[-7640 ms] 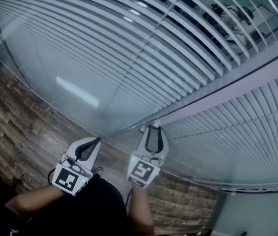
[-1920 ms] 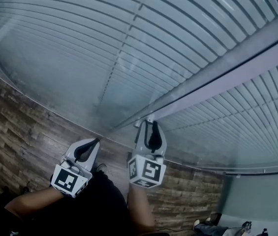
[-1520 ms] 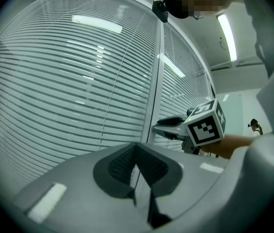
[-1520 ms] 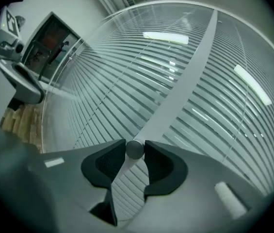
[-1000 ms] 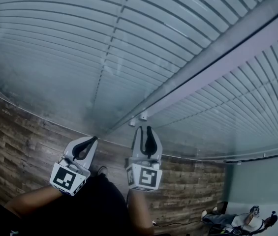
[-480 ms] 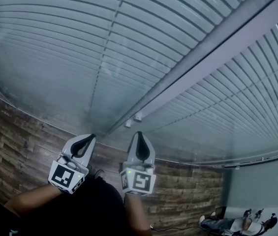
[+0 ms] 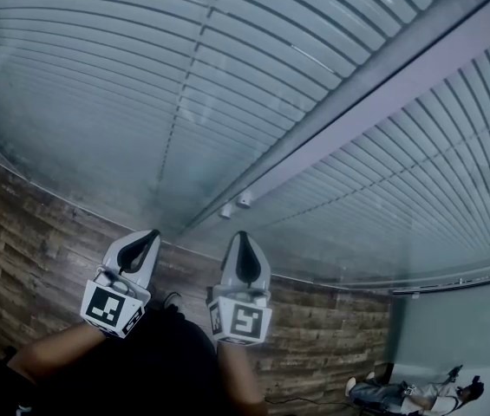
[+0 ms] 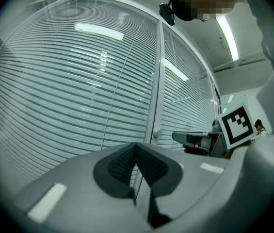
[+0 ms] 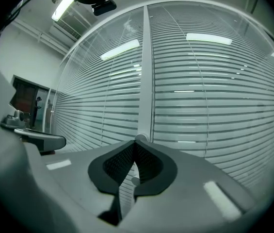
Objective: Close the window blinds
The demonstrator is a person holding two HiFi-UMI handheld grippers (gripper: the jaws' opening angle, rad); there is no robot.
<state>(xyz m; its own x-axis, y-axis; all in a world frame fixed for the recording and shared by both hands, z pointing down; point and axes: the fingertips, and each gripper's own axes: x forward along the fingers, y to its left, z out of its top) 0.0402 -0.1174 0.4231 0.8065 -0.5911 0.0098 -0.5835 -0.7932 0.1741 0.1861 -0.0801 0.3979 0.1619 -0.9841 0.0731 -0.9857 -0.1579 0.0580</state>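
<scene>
The window blinds (image 7: 140, 76) fill nearly all I see ahead: long, thin, pale horizontal slats with narrow dark lines between them, hanging behind glass that gives back the ceiling lights as bright bars. A smooth, light-coloured upright frame (image 7: 375, 85) splits them into a left and a right pane. Two small round white knobs (image 7: 243, 199) sit low on that frame, just beyond my right hand-held gripper (image 7: 243, 235) and apart from it; nothing stands between its tips and them.

That gripper's jaws are pressed together, with nothing in them. From its own view the dark ribbed pads (image 9: 122, 164) meet at a point in line with the frame. My left hand-held gripper (image 7: 151, 234) is beside it, jaws also together and empty, pointing at the left pane. Both are smooth grey plastic, each carrying a cube with black-and-white square markers (image 7: 106, 306).

Below the blinds runs a floor (image 7: 28, 232) of brown wood-grain planks. Far right, by a plain grey wall (image 7: 461, 328), a person (image 7: 401, 394) is low at the picture's edge.
</scene>
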